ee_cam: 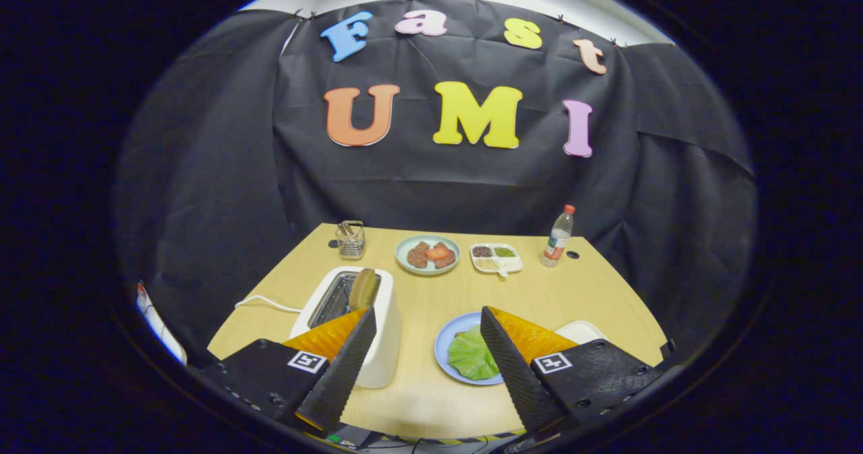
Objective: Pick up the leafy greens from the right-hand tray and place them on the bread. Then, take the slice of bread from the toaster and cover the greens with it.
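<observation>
My gripper (pixel 427 312) hangs open above the near part of the wooden table (pixel 418 305), with nothing between its fingers. A green leaf (pixel 472 354) lies on a light blue plate (pixel 446 346) just beside my right finger, which hides part of the plate. I cannot tell whether bread lies under the leaf. A white tray (pixel 581 331) peeks out beyond that same finger. By my left finger stands a white toaster (pixel 384 346) with a slice of bread (pixel 364 288) sticking up out of its slot.
Farther back sit a pale plate of meat slices and tomato (pixel 427 254), a white divided dish of seasonings (pixel 497 258), a small bottle with a red cap (pixel 558 236) and a glass holder (pixel 350 239). The toaster's white cable (pixel 266 302) runs off to the left.
</observation>
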Demonstrator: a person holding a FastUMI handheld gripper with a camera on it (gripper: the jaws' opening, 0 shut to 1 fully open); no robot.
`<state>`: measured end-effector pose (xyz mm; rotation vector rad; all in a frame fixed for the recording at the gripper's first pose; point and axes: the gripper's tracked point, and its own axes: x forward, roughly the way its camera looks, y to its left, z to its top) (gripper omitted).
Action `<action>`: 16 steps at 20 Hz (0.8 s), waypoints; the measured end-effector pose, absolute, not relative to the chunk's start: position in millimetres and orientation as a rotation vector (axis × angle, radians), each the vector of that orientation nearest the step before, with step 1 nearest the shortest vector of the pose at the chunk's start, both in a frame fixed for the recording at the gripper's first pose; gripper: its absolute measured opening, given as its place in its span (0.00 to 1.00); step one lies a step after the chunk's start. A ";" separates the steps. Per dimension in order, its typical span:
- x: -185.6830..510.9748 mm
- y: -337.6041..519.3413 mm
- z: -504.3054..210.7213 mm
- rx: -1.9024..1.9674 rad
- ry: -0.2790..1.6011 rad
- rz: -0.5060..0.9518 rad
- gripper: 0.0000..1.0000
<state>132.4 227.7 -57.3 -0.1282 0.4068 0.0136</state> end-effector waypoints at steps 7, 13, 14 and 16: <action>168.9 299.1 -73.4 -0.268 0.438 0.024 0.95; 222.6 305.8 -115.6 -0.204 0.544 0.031 0.95; 228.8 306.9 -119.1 -0.188 0.550 0.038 0.95; 235.3 304.9 -124.3 -0.161 0.561 0.039 0.95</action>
